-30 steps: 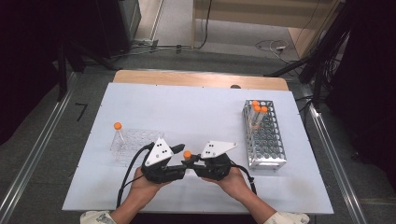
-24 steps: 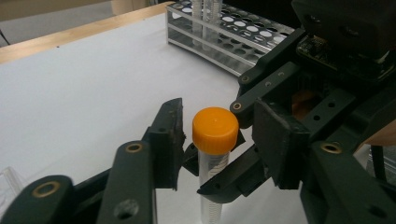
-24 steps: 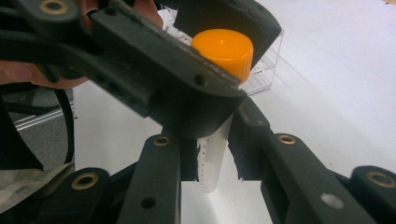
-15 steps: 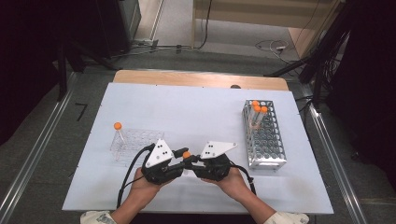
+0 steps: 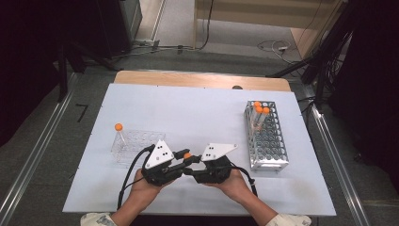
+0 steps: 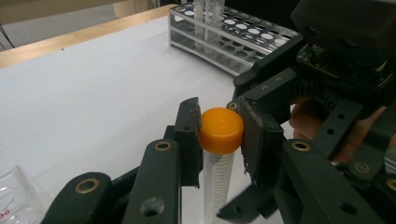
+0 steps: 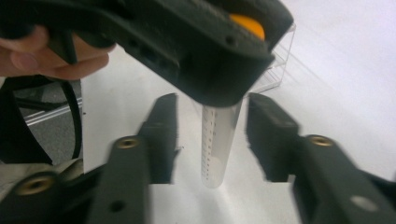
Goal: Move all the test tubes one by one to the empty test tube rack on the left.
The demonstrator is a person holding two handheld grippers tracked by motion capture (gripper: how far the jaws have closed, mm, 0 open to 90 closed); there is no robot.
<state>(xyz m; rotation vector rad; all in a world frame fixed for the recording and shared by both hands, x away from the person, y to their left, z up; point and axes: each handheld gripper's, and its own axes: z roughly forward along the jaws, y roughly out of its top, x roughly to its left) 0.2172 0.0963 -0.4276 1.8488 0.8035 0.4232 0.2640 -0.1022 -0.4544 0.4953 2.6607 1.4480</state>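
A clear graduated tube with an orange cap point(image 6: 221, 129) stands upright just above the white table point(image 5: 188, 113), near its front edge. My left gripper point(image 6: 219, 140) is shut on the cap, its jaws having just closed on either side. My right gripper point(image 7: 212, 135) faces it from the right. Its jaws have just been opening and now stand apart on both sides of the tube's body point(image 7: 218, 140) without touching it. In the high view the two grippers meet tip to tip at the orange cap point(image 5: 187, 155), with a hand under each.
A metal rack point(image 5: 266, 136) stands at the right with orange-capped tubes point(image 5: 259, 109) at its far end. A clear plastic rack point(image 5: 136, 143) lies at the left with one capped tube point(image 5: 118, 129) at its corner. A cable point(image 5: 129, 179) trails from the left gripper.
The left jaws have closed onto the orange cap. The right jaws have spread off the tube's body. Both hands have kept their place.
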